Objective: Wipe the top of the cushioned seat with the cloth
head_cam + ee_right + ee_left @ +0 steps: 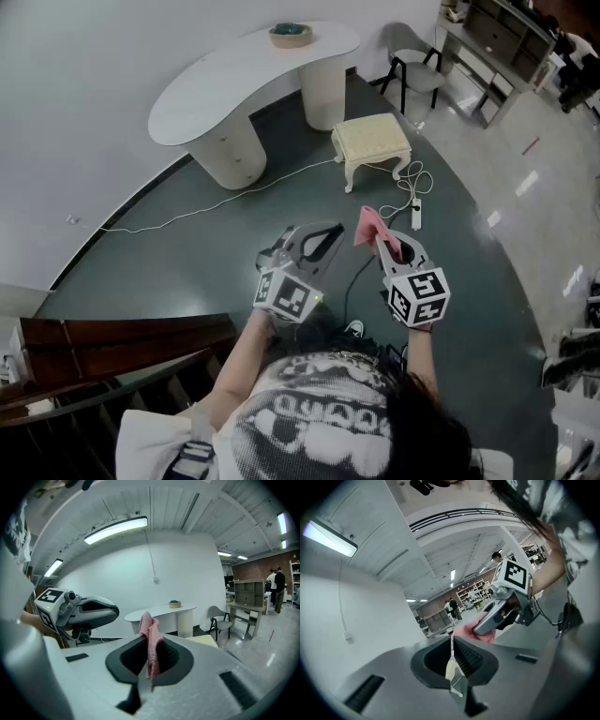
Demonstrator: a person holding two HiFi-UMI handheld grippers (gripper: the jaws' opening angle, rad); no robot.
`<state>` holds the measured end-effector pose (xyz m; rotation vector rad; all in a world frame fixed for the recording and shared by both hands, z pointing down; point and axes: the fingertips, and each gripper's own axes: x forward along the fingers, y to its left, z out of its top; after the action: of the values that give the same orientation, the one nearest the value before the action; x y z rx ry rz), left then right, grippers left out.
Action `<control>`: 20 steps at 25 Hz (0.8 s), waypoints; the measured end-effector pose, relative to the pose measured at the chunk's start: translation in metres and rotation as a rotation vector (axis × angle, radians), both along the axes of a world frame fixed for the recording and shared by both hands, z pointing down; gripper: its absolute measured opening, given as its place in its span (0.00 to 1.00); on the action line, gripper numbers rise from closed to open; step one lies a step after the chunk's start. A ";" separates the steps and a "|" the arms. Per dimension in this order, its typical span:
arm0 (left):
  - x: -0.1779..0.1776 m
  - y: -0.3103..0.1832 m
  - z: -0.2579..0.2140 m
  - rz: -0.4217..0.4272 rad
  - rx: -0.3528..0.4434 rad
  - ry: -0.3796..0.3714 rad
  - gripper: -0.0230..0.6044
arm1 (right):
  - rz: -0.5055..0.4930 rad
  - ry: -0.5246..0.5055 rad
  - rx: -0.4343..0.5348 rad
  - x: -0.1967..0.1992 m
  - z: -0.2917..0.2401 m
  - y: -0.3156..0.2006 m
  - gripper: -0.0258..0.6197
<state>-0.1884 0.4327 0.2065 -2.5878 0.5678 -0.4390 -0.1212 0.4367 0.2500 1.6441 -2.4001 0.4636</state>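
Where room lies open: dark floor (187, 253) runs wide between the grippers and the seat, crossed only by a white cable (234, 195) and a power strip (416, 215).
Edges: curved white wall along the left; brown stair rail (103, 342) at the person's left; paler glossy floor to the right.
Seat (372, 141): cream, square, cushioned top, curled white legs; upright, just beside the right pedestal of the desk (244, 80), well apart from both grippers.
Cloth (150, 630): pink, knit texture, bunched; one fold stands above the jaw tips, a tail hangs below them; held over the floor, short of the seat.
Right gripper (151, 653): jaws clamped on the cloth, pointing toward the seat.
Left gripper (452, 656): jaws pressed together, nothing between them; near the right gripper, level with it.
Also noted: bowl (290, 35) on the desk; grey chair (417, 70) beyond the seat.
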 end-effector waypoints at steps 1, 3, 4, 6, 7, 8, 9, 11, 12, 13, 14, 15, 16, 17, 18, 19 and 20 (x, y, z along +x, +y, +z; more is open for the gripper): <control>-0.003 -0.003 0.002 0.000 -0.002 -0.001 0.06 | 0.001 0.000 0.000 -0.002 0.001 -0.003 0.05; -0.009 -0.007 0.005 0.001 -0.005 -0.002 0.06 | 0.004 -0.005 0.003 -0.007 0.004 -0.008 0.05; -0.012 -0.009 0.007 0.003 -0.007 -0.003 0.06 | 0.008 -0.010 0.005 -0.010 0.004 -0.010 0.05; -0.021 -0.013 0.010 0.007 -0.012 -0.003 0.06 | 0.016 -0.023 0.009 -0.017 0.004 -0.015 0.05; -0.025 -0.017 0.011 0.010 -0.016 -0.002 0.06 | 0.019 -0.026 0.007 -0.022 0.004 -0.018 0.05; -0.030 -0.021 0.011 0.012 -0.020 0.000 0.06 | 0.023 -0.028 0.004 -0.026 0.004 -0.022 0.05; -0.033 -0.025 0.012 0.015 -0.023 0.002 0.06 | 0.027 -0.028 0.000 -0.029 0.005 -0.027 0.05; -0.038 -0.033 0.013 0.025 -0.029 0.006 0.06 | 0.035 -0.032 -0.011 -0.035 0.007 -0.034 0.05; -0.040 -0.036 0.014 0.032 -0.031 0.007 0.06 | 0.039 -0.035 -0.015 -0.037 0.008 -0.037 0.05; -0.043 -0.038 0.015 0.039 -0.032 0.009 0.06 | 0.043 -0.038 -0.018 -0.040 0.009 -0.040 0.05; -0.045 -0.041 0.015 0.047 -0.033 0.011 0.06 | 0.047 -0.042 -0.020 -0.044 0.010 -0.044 0.05; -0.048 -0.044 0.015 0.055 -0.034 0.012 0.06 | 0.051 -0.046 -0.021 -0.047 0.010 -0.048 0.05; -0.050 -0.047 0.016 0.063 -0.034 0.012 0.06 | 0.056 -0.051 -0.022 -0.050 0.011 -0.051 0.05; -0.053 -0.049 0.017 0.071 -0.034 0.011 0.06 | 0.062 -0.057 -0.022 -0.053 0.012 -0.055 0.05; -0.055 -0.052 0.018 0.078 -0.034 0.010 0.06 | 0.068 -0.063 -0.021 -0.056 0.012 -0.058 0.05; -0.057 -0.054 0.020 0.086 -0.034 0.010 0.06 | 0.075 -0.067 -0.021 -0.058 0.013 -0.061 0.05; -0.058 -0.056 0.022 0.094 -0.036 0.009 0.06 | 0.082 -0.069 -0.020 -0.060 0.014 -0.063 0.05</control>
<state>-0.2466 0.3768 0.2281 -2.6388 0.4428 -0.4106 -0.1809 0.3740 0.2645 1.7516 -2.3748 0.5651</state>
